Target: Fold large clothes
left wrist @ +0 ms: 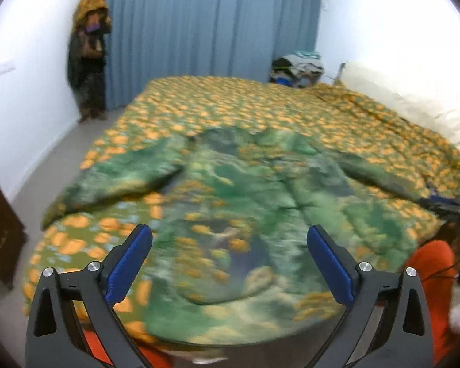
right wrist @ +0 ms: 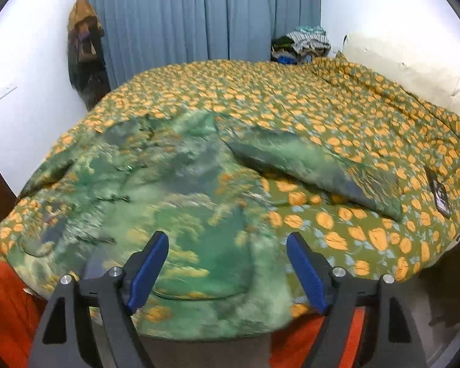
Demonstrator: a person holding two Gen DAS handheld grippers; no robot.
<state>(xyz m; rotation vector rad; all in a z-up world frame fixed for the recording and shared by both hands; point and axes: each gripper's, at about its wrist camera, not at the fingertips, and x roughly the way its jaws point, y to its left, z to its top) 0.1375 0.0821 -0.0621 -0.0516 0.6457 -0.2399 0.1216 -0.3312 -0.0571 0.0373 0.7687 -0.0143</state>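
Across the near end of the bed lies the garment, a large long-sleeved top in mottled green with orange blotches, spread flat with its hem toward the person and both sleeves flung outward. Its left sleeve angles toward the bed's edge; its right sleeve lies straight over the bedspread, well apart from the body. The cloth looks thin and soft, wrinkled along the middle, and its print nearly melts into the orange-spotted green bedspread, so the edges are hard to pick out.

Both tools hover over the hem holding nothing: the left gripper with its blue pads spread wide, the right gripper likewise released. Folding appears not to have begun. A good first move would probably be to pinch a sleeve cuff or hem corner cleanly, taking only the garment's layer and not the bedspread, then carry it across the body without dragging.

A dark flat object, perhaps a phone, rests near the right edge.
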